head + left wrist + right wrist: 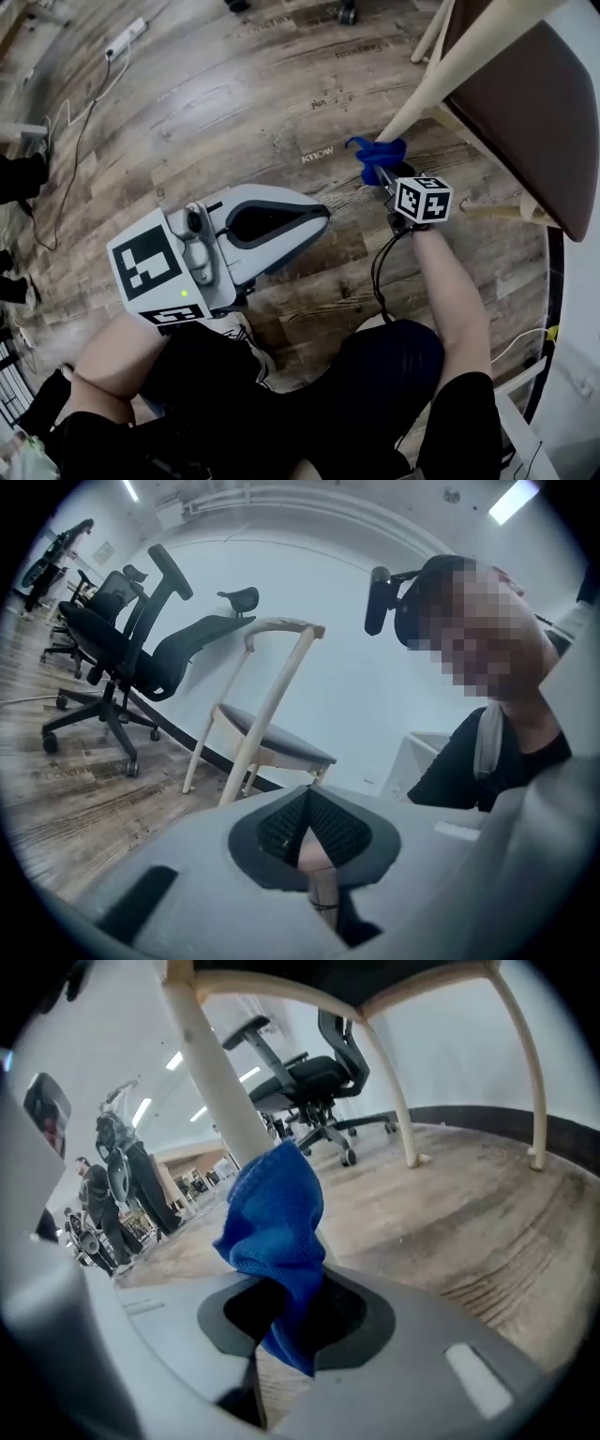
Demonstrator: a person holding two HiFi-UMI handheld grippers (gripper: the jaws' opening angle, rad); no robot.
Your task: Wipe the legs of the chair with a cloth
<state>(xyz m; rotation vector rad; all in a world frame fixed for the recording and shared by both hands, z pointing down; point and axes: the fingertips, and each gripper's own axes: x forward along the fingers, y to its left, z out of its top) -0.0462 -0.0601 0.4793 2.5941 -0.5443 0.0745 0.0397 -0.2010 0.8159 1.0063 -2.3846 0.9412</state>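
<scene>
Right tool (286, 1312) clamped on the blue cloth (274, 1222), which lies against the chair leg (217, 1082); left tool (323, 216) closed and empty, apart from that leg.

The chair leg (220, 1082) stands right behind the blue cloth (277, 1232) pinched in the fingers of the right gripper (281, 1307), blocking the way straight ahead. The seat (553, 103) hangs low overhead and closes off room above. Under it the floor (469, 1213) lies open as far as the two far legs (400, 1101), with a wide gap between them. Left of the near leg bare boards spread out, where the left gripper (319, 217) hovers. A cable (80, 141) trails along the far left, and the person's legs (375, 375) crowd the near side.
</scene>
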